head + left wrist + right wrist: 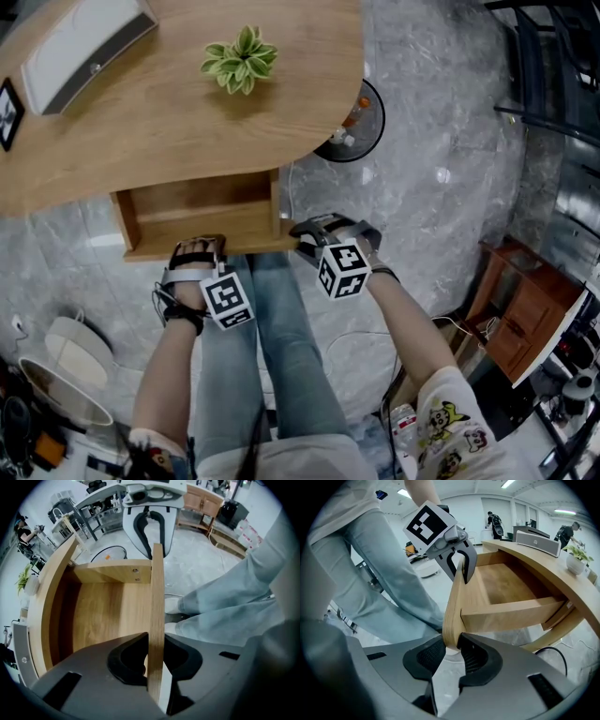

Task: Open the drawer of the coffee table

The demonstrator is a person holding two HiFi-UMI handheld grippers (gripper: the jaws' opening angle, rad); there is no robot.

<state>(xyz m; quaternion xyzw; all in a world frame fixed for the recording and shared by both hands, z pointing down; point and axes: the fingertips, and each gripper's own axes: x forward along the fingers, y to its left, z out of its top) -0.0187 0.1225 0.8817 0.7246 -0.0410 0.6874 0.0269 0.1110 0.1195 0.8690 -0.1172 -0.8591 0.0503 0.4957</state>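
Note:
The coffee table (141, 122) has a light wooden top, and its drawer (202, 202) stands pulled out toward the person, with nothing visible inside. My left gripper (197, 247) points straight down onto the drawer front (156, 606), its pads pressed on both faces of the panel. My right gripper (311, 236) holds the panel's right end; in the right gripper view the drawer front (457, 599) has its corner between the pads of the right gripper (451, 649), which touch it on both sides. The left gripper (459, 566) shows further along the same panel.
On the table top stand a small potted plant (240, 58) and a white speaker bar (84, 42). The person's jeans-clad legs (281, 356) are right below the drawer. A round black fan (361, 122) sits on the floor past the table; a wooden cabinet (520, 314) stands at right.

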